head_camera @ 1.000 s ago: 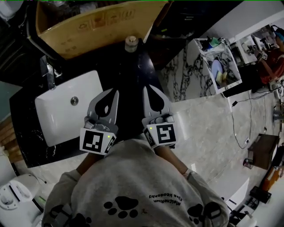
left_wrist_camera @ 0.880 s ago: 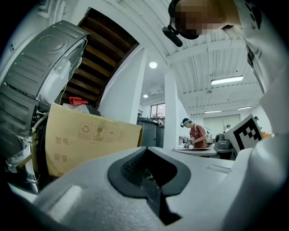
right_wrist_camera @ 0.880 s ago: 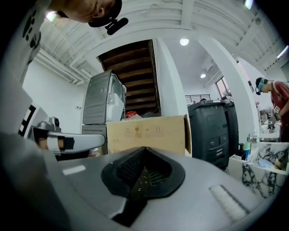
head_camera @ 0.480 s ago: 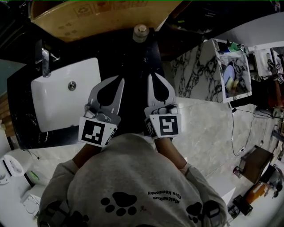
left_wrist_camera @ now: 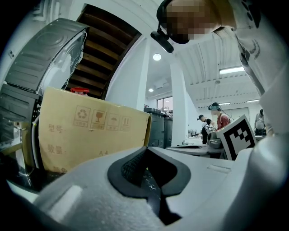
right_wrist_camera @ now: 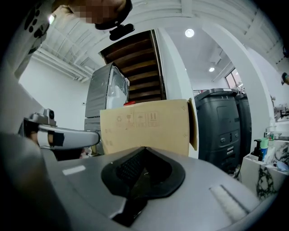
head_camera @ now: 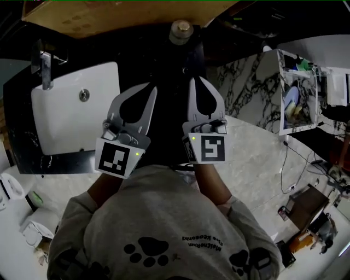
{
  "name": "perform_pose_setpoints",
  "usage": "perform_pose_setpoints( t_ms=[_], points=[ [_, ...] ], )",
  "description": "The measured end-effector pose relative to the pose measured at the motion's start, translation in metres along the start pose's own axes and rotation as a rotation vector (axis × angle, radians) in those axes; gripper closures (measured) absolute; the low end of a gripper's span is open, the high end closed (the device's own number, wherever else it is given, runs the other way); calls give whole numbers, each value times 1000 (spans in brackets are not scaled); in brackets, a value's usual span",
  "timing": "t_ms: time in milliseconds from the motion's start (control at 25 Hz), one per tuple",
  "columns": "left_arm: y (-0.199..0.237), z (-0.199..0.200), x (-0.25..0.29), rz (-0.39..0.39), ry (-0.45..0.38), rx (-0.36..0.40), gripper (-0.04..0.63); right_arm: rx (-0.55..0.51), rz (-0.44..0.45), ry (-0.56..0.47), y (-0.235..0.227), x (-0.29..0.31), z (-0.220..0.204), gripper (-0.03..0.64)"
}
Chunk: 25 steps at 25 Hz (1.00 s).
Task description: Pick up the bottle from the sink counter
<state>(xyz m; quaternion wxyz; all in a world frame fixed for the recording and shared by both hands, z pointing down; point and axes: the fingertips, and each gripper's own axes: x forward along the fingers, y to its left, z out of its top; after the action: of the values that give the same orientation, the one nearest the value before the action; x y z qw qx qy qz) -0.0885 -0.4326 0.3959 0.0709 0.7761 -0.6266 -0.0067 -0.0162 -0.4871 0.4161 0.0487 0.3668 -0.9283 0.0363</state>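
Empty left gripper and right gripper, jaws together, face a tan cardboard box; only the head view shows the tan-capped bottle

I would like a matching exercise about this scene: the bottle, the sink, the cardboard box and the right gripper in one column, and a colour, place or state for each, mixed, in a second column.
Column 1
1. bottle
2. sink
3. cardboard box
4. right gripper

Column 2
A. jaws together, holding nothing
B. white, set in the left part of the counter
C. stands on the black counter, untouched
D. brown, at the far edge, beyond the bottle

Pairs: 1-C, 2-B, 3-D, 4-A
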Motion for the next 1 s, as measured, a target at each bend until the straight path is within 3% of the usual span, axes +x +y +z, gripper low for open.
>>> perform_pose_setpoints(
  t_ms=[600, 800, 1000],
  points=[
    [20, -27, 29, 31, -2, -17, 597, 10, 50, 1, -16, 58, -19, 617],
    [21, -34, 39, 30, 7, -28, 597, 2, 16, 36, -32, 72, -32, 594],
    [25, -41, 46, 36, 18, -44, 597, -15, 49, 35, -32, 90, -35, 542]
  ],
)
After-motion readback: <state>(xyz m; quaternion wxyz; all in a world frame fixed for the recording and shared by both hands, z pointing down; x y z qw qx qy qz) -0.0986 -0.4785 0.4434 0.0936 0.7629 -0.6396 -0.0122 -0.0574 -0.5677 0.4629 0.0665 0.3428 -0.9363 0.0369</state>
